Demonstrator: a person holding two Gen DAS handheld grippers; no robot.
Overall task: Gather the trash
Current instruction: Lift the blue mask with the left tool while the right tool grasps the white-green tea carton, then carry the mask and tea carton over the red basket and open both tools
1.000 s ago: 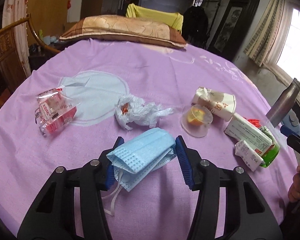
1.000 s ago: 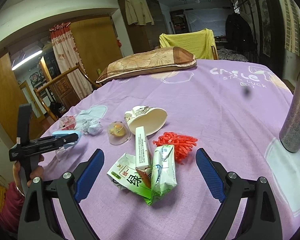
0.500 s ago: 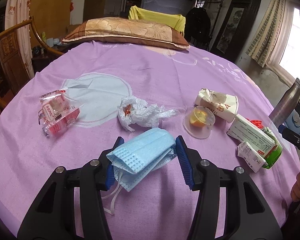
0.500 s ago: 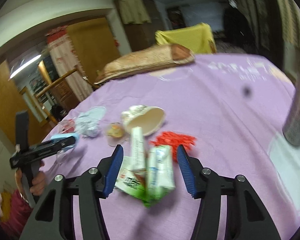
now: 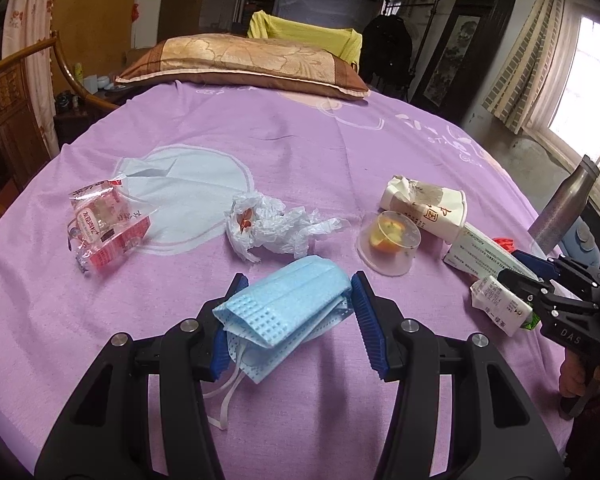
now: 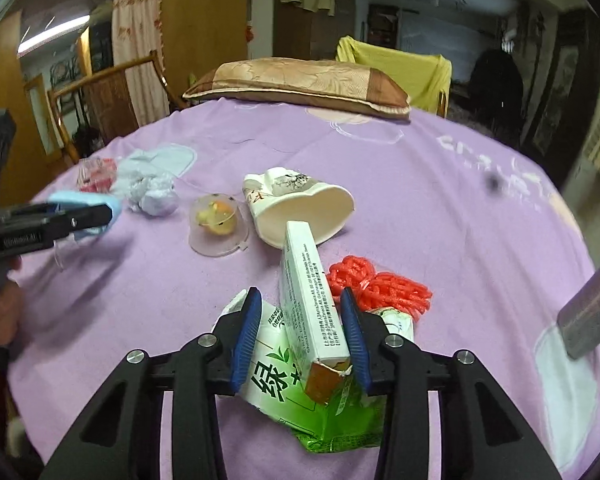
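My left gripper (image 5: 299, 285) is shut on a folded blue face mask (image 5: 284, 304) just above the purple bedspread (image 5: 300, 152). In the right wrist view the same left gripper (image 6: 100, 211) shows with the mask (image 6: 82, 199). My right gripper (image 6: 300, 296) has its jaws closing around a long white box (image 6: 308, 312) that lies on a crumpled green tea carton (image 6: 276, 380). The right pad touches the box and the left pad bears on the carton. In the left wrist view the right gripper (image 5: 518, 271) reaches in over the white box (image 5: 484, 252).
A paper cup (image 5: 424, 208) lies on its side beside an upturned clear cup with fruit (image 5: 390, 244). Crumpled plastic (image 5: 272, 228) and a red wrapper (image 5: 104, 228) lie to the left. Red netting (image 6: 380, 288) lies beside the box, a metal bottle (image 6: 592, 312) stands right, and a pillow (image 5: 240, 60) lies far back.
The right gripper's jaws have narrowed from wide apart to close around the white box and green carton while it moved forward over them and rolled. The left gripper stayed put with the mask.
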